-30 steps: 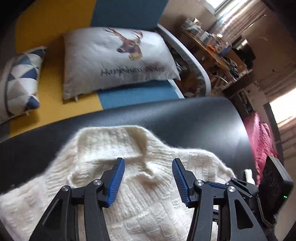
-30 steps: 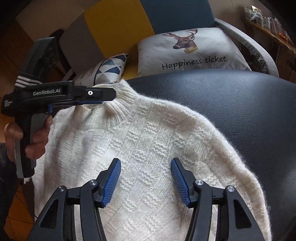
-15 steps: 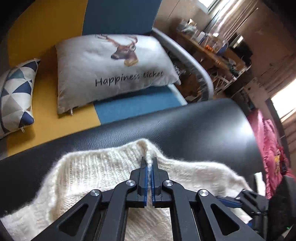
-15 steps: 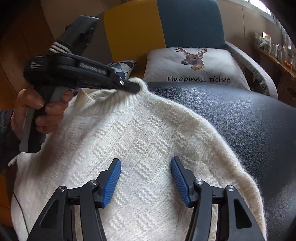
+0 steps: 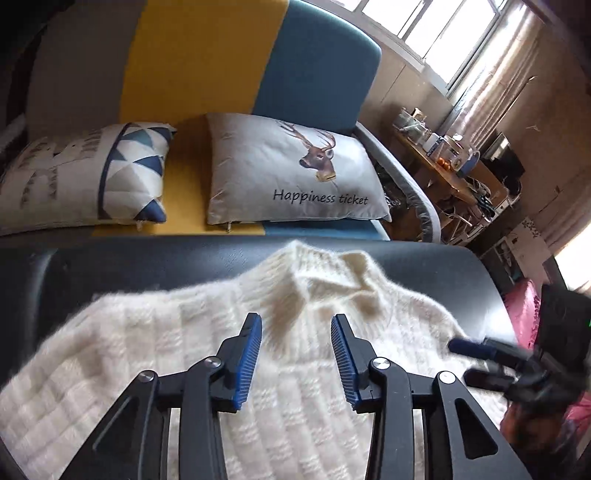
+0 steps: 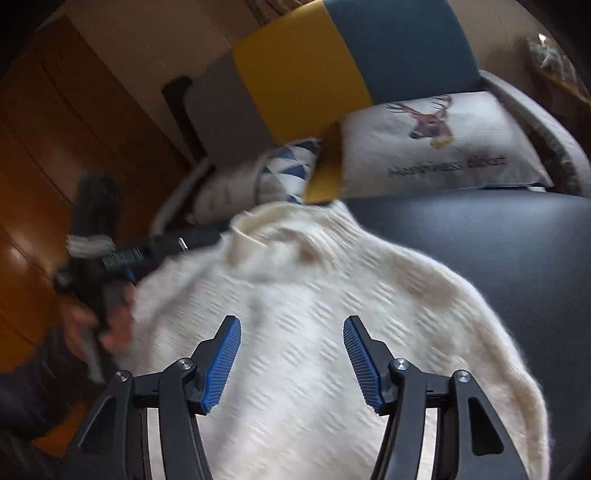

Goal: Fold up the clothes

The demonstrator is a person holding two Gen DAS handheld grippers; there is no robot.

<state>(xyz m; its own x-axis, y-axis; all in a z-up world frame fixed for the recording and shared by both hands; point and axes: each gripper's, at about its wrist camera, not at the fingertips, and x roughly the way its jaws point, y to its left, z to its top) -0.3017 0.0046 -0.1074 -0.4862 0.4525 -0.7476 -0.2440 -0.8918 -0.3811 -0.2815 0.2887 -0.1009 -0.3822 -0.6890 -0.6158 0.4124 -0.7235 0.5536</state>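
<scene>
Lengthwise, the cream knit sweater (image 5: 229, 332) lies on the black leather seat (image 5: 147, 258), its collar (image 5: 325, 269) pointing toward the far edge and the deer pillow (image 5: 288, 170) beyond. Both tools hang above it with jaws spread and empty: the left gripper (image 5: 295, 354) behind the collar, the right gripper (image 6: 291, 354) over the body. A triangle-patterned pillow (image 5: 92, 177) sits beside the deer one.

Yellow/blue sofa (image 5: 258, 66) at 12 w/ deer cushion (image 5: 291, 173); bright windows (image 5: 443, 33) at 1; cluttered desk (image 5: 454, 173) at 2.
</scene>
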